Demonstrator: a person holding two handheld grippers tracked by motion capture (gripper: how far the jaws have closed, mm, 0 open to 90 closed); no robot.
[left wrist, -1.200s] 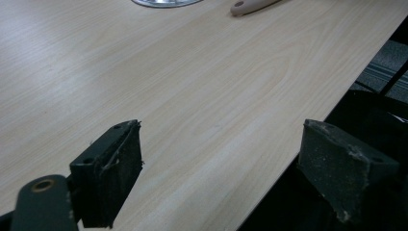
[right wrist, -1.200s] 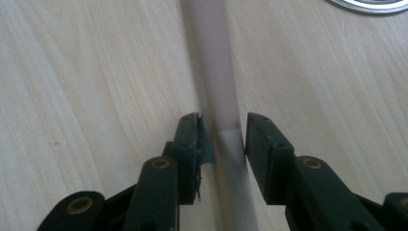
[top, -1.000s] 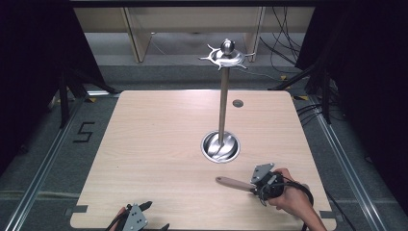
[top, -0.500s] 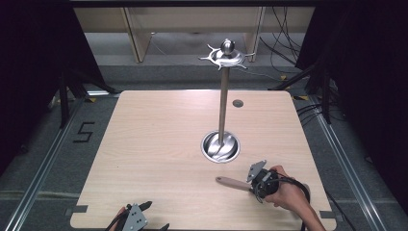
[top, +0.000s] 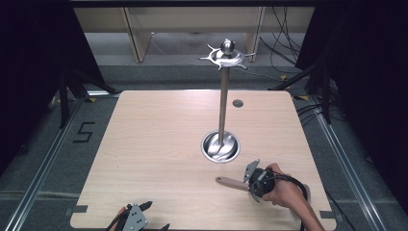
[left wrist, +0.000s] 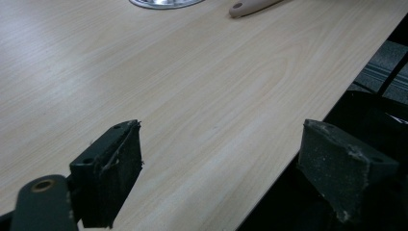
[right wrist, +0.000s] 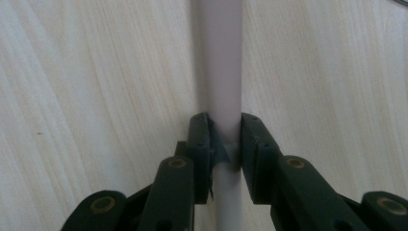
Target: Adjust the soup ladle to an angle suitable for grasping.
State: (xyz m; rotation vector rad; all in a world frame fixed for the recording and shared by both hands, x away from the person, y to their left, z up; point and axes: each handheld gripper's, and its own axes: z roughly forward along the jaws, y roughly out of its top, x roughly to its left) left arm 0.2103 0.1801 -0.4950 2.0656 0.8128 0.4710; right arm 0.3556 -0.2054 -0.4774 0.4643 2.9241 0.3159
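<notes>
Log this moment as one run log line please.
right tool: just closed on utensil handle lying on table | left tool: open, empty, at near edge

Your right gripper (right wrist: pixel 225 144), jaws just closed and pressed on the pale handle (right wrist: pixel 222 72); handle lying along the wooden table (right wrist: pixel 96 72), running straight away from your jaws

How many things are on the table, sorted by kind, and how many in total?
Metal stand with a round base: 1
Utensil handle, pale, gripped by the right gripper: 1
Grippers, counting the open left gripper at the near edge: 2
Total: 4
</notes>
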